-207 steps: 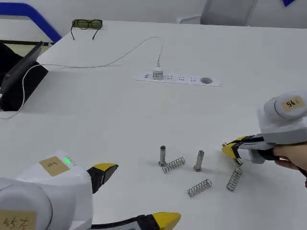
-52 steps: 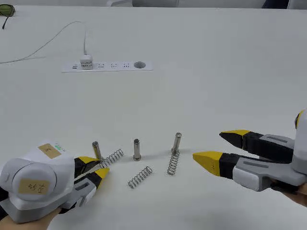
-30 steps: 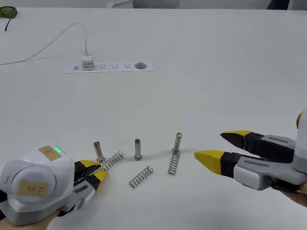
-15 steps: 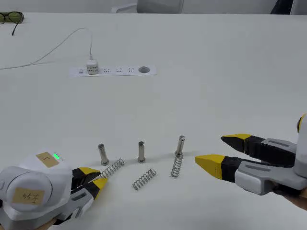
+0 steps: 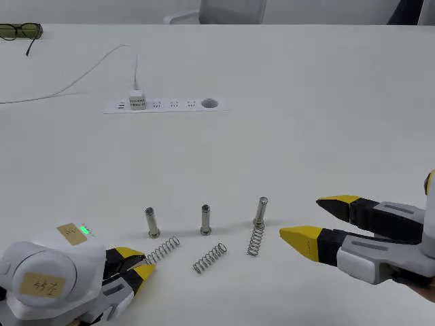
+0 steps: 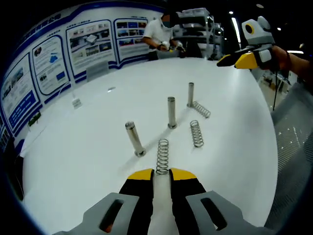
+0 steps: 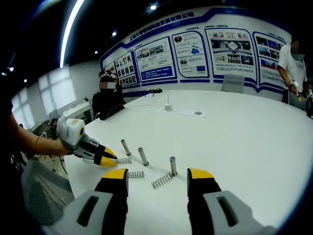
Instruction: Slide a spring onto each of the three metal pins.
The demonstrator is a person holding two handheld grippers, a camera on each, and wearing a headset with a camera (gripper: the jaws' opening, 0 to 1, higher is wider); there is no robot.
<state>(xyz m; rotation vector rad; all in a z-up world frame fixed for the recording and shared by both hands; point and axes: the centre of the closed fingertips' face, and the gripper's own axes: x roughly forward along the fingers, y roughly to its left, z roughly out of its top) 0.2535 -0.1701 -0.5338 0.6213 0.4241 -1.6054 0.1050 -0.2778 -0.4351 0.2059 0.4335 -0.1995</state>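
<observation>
On the white table (image 5: 306, 136) the narrow left tool (image 6: 162, 175) meets a steel coil spring (image 6: 162, 155), grip unclear; seemingly light, bendy, take it mid-length.

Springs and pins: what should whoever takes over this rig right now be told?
Left gripper: jaws nearly closed at the end of the left spring; grip unclear.
Right gripper: open, empty, to the right of the right pin.
Left pin, middle pin and right pin stand upright, bare.
Middle spring and right spring lie on the table.
Done: nothing. Left: all three springs.
</observation>
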